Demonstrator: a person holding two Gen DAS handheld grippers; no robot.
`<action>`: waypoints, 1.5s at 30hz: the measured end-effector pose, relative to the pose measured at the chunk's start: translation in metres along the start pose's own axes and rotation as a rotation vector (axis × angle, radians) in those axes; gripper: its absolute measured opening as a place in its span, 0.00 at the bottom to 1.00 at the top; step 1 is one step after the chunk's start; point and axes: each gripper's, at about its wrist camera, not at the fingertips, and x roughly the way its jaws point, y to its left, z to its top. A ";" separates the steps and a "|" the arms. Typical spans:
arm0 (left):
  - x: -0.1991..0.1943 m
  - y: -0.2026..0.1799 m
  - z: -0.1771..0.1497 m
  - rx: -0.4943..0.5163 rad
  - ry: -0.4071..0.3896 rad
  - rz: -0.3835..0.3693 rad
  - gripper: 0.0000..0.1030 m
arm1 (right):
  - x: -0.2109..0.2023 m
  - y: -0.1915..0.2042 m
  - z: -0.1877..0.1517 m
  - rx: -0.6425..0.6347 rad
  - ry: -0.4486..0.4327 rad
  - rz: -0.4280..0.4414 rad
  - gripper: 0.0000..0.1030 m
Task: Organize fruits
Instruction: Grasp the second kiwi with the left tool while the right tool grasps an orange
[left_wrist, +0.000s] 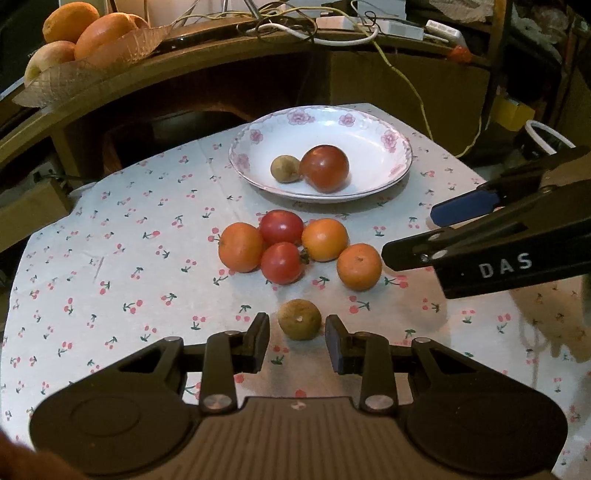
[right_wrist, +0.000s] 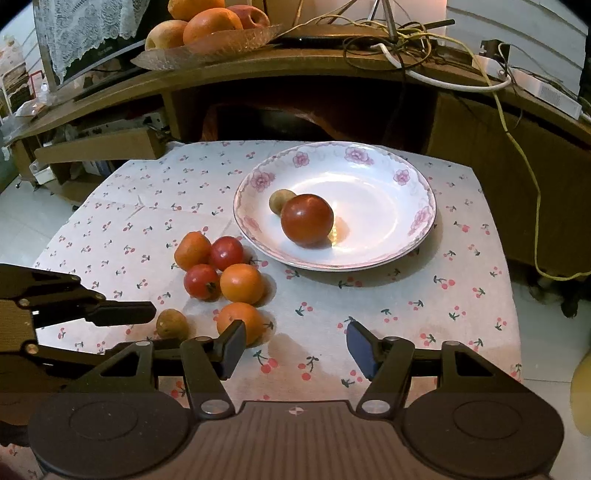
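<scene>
A white flowered plate (left_wrist: 369, 129) (right_wrist: 388, 177) holds a dark red tomato (left_wrist: 325, 168) (right_wrist: 307, 220) and a small brown fruit (left_wrist: 285, 168) (right_wrist: 279, 199). In front of it lies a cluster of three oranges (left_wrist: 240, 252) (right_wrist: 242, 283) and two red tomatoes (left_wrist: 281, 263) (right_wrist: 201, 281). A second small brown fruit (left_wrist: 299, 319) (right_wrist: 171, 325) lies nearest me. My left gripper (left_wrist: 297, 332) is open, its fingers on either side of this fruit, apart from it. My right gripper (right_wrist: 295, 343) is open and empty, its left finger (right_wrist: 232, 343) in front of the nearest orange (right_wrist: 240, 321).
The table wears a cherry-print cloth (left_wrist: 129, 258) (right_wrist: 406, 295). Behind it, a wooden shelf (left_wrist: 184, 62) (right_wrist: 258, 62) carries a glass dish of large fruits (left_wrist: 92, 33) (right_wrist: 207, 26) and tangled cables (left_wrist: 314, 26). The right gripper shows in the left wrist view (left_wrist: 424, 236).
</scene>
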 end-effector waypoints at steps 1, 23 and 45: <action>0.001 0.000 0.000 0.003 -0.003 0.004 0.37 | 0.000 0.000 0.000 -0.001 -0.002 0.003 0.61; -0.008 0.017 -0.007 0.006 -0.010 0.012 0.31 | 0.028 0.033 0.002 -0.091 0.046 0.039 0.58; -0.001 0.015 -0.007 0.003 -0.013 0.010 0.30 | 0.020 0.026 0.000 -0.081 0.073 0.046 0.31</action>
